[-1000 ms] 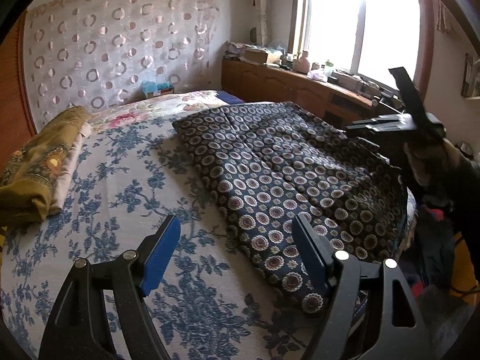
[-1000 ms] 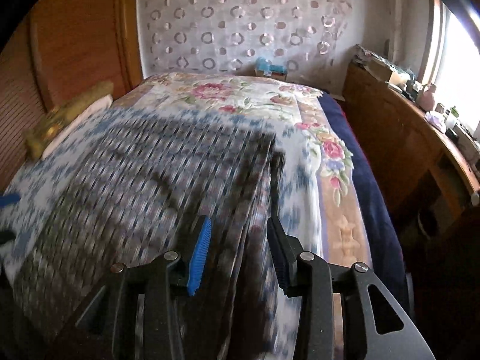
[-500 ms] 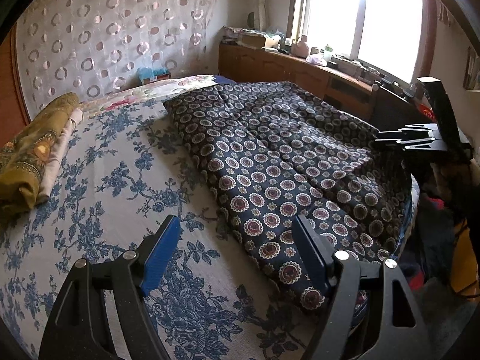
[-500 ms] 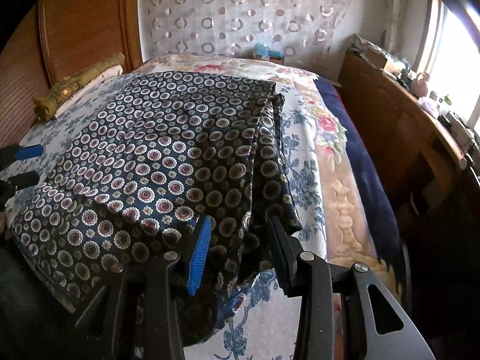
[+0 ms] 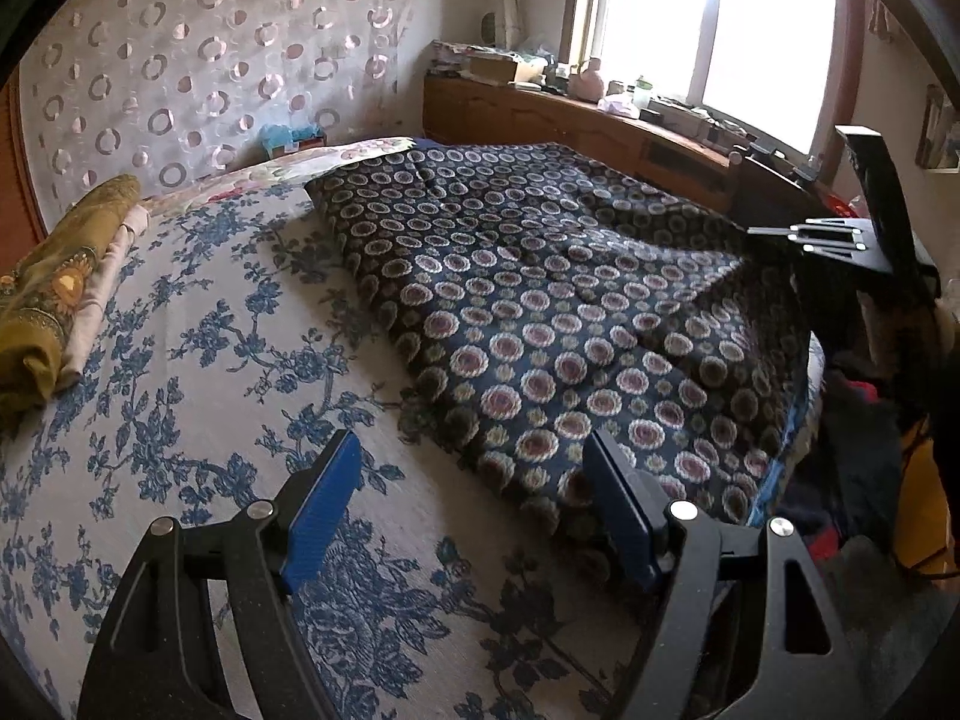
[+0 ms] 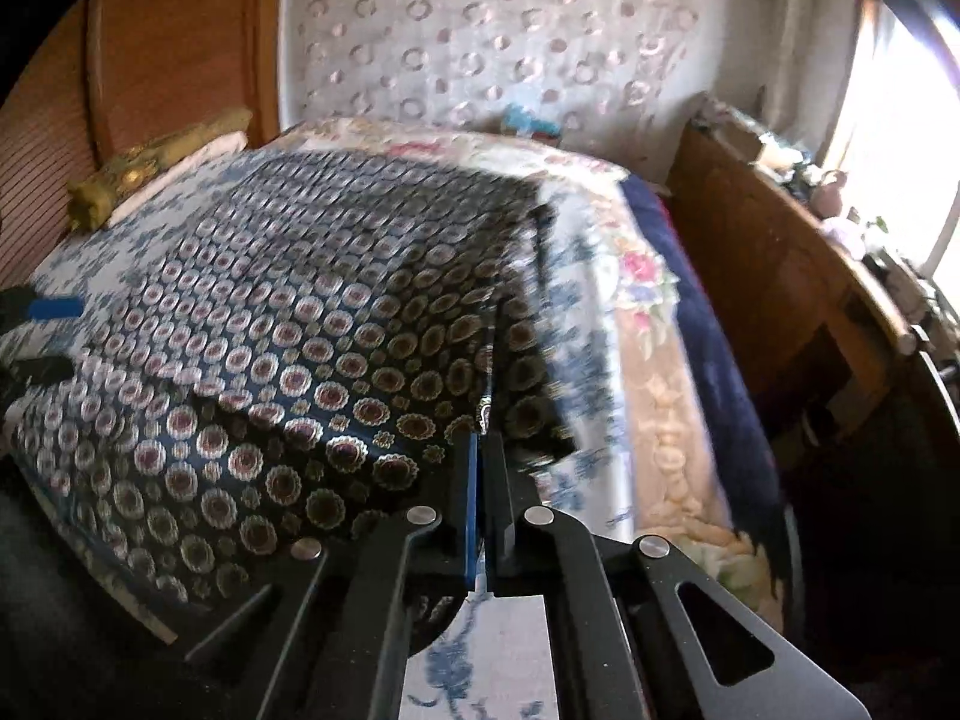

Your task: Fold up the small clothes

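Soft patterned cloth [image 6: 312, 360] drapes limply; grip its hem at six o'clock. Right tool [image 6: 480, 450] has just closed, pinching that edge; left tool [image 5: 474, 510] is spread, empty.

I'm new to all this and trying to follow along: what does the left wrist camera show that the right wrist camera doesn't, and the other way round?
Only the left wrist view shows the left gripper from behind, jaws open over the blue-flowered bedspread, holding nothing, with the bright window behind. Only the right wrist view shows the right gripper whose jaws have just been closing, now shut on the edge of the dark patterned cloth, and the wooden headboard. Both show that cloth, the bedspread, the rolled yellow fabric and the circle-print curtain.
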The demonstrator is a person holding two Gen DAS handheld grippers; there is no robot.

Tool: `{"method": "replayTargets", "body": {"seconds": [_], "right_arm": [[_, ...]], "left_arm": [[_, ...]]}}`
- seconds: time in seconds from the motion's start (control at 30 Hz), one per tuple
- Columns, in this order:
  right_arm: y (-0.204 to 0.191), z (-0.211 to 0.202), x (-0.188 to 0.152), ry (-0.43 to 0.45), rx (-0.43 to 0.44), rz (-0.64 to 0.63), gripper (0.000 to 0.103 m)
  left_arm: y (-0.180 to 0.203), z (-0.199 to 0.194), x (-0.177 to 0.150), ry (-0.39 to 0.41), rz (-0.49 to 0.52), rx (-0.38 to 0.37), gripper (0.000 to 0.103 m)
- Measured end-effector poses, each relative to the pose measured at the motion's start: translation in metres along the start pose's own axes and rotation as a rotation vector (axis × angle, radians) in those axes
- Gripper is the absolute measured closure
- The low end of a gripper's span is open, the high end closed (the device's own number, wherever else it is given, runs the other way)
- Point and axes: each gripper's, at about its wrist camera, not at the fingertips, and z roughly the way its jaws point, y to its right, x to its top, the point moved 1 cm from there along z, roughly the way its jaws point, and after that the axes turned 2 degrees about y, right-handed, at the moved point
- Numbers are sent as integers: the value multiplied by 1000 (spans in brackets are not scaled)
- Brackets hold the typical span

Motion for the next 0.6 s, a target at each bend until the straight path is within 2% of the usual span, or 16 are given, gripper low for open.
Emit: {"method": "replayTargets", "body": {"seconds": [0.03, 0.13, 0.2, 0.27, 0.53, 0.6], "right_arm": [[3, -4, 1, 10, -13, 8, 102], [7, -10, -1, 13, 2, 24, 102], [5, -12, -3, 5, -1, 21, 102], [4, -13, -5, 4, -4, 19, 102], [3, -21, 3, 41, -60, 25, 99], [-2, -24, 4, 52, -54, 20, 99]], "left_arm": [[1, -1, 0, -1, 2, -5, 26], [6, -2, -1, -10, 11, -32, 37], [10, 0, -2, -27, 18, -43, 49], [14, 3, -4, -51, 21, -56, 54], [15, -4, -14, -80, 0, -99, 55], [17, -6, -15, -86, -1, -116, 61]]}}
